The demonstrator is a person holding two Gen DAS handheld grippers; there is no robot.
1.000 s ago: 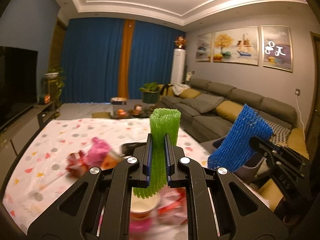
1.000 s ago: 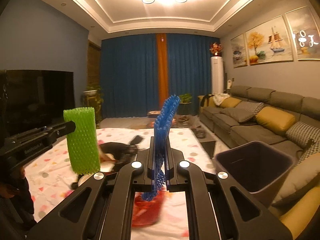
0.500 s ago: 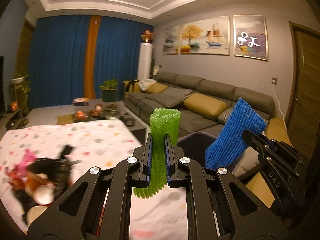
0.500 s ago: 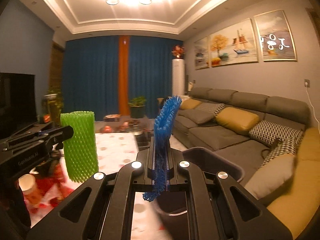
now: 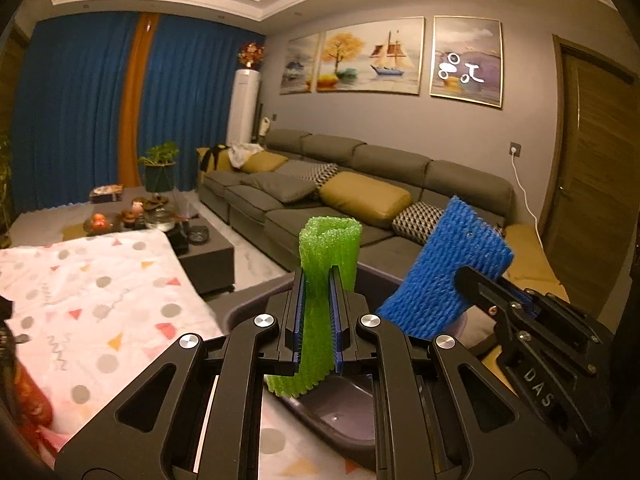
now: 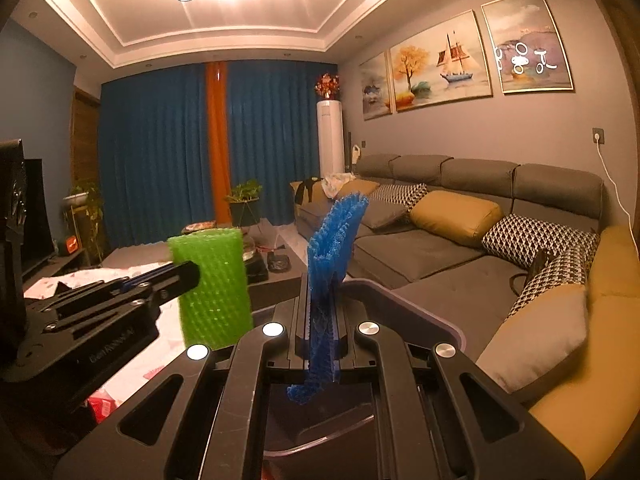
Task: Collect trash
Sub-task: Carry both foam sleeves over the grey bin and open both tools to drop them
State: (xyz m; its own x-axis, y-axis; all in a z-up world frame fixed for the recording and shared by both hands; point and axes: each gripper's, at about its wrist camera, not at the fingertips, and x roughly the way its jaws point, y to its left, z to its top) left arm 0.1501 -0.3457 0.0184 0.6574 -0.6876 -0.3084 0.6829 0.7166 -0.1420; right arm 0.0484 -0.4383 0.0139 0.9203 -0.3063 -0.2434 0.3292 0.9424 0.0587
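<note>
At the far left of the left wrist view we see only a blurred red and dark shape (image 5: pixel 24 392) at the edge of the worktop (image 5: pixel 100 300), cut by the frame; we cannot tell what it is. The worktop's cover shows grey dots and coloured triangles.

In the middle, our left hand-held gripper (image 5: pixel 318 312) is pinching the green foam net (image 5: pixel 326 264), squeezed flat between the jaws, its open top upright above them and its lower end hanging just under them. Below and behind it lies the dark bin (image 5: pixel 340 420); the gripper's arms hide most of its rim, so we see only part of the inside.

To the right, the right hand-held gripper (image 5: pixel 480 280) is pinching the blue foam net (image 5: pixel 448 268), which tilts to the right above the bin. On that gripper's body we read "DAS"; the rest is cut off.

In the right wrist view, the left gripper's side carries pale lettering that is too blurred to read. A small red scrap (image 6: pixel 100 406) shows under it, mostly hidden. The blue net stands edge-on between the closed jaws, over the bin's opening. The rightmost wall painting (image 6: pixel 528 46) bears white characters, which we cannot read. Behind the bin runs the grey sofa (image 6: pixel 460 216).
</note>
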